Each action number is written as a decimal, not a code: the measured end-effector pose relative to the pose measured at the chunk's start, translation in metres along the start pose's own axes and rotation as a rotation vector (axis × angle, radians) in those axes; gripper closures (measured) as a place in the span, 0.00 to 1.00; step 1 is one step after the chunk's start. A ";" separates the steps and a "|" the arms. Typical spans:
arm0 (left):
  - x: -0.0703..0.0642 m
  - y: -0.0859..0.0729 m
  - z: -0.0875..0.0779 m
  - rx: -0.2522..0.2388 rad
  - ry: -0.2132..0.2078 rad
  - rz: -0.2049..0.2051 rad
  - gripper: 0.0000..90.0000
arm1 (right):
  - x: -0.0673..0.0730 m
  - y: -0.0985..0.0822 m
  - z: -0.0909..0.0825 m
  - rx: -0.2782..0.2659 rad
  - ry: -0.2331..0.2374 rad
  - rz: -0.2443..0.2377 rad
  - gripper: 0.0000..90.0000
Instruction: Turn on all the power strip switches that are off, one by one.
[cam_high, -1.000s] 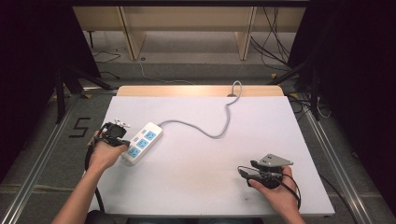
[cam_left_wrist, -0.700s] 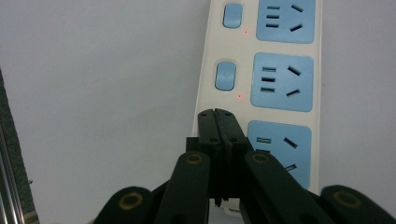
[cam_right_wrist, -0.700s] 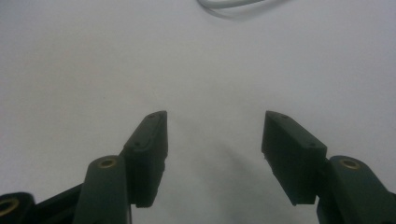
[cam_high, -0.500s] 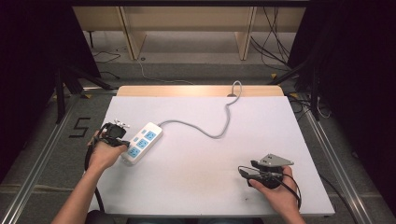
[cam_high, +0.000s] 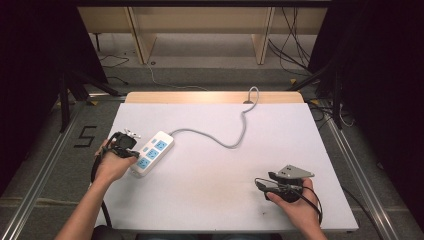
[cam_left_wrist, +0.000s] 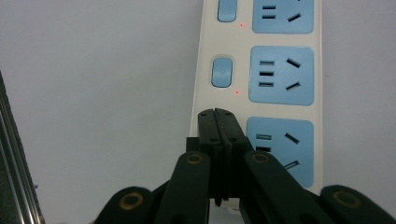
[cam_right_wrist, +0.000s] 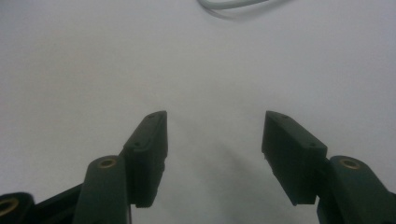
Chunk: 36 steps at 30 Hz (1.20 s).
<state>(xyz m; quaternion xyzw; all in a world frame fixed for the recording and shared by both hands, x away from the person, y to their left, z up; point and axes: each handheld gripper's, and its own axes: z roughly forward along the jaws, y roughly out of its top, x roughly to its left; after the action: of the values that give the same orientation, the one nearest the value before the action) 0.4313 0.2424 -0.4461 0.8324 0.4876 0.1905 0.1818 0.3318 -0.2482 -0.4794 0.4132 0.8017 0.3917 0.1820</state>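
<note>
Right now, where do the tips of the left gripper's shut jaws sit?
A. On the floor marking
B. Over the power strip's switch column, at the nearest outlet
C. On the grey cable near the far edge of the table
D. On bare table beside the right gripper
B: in the left gripper view the left gripper has its jaws pressed together, tips over the white power strip beside its nearest blue outlet.
</note>
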 end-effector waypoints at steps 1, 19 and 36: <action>0.000 0.000 0.000 0.002 0.000 0.002 1.00 | 0.000 0.000 0.000 0.000 0.000 0.000 0.46; 0.002 -0.002 0.001 -0.008 -0.020 -0.018 1.00 | 0.000 0.000 0.000 0.001 0.000 0.000 0.46; 0.006 -0.006 -0.002 -0.035 -0.023 -0.028 1.00 | -0.001 0.001 0.000 -0.002 -0.002 0.002 0.46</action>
<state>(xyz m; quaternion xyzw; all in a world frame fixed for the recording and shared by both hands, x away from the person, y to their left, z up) 0.4289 0.2506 -0.4468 0.8245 0.4935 0.1867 0.2045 0.3323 -0.2486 -0.4787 0.4140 0.8009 0.3922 0.1828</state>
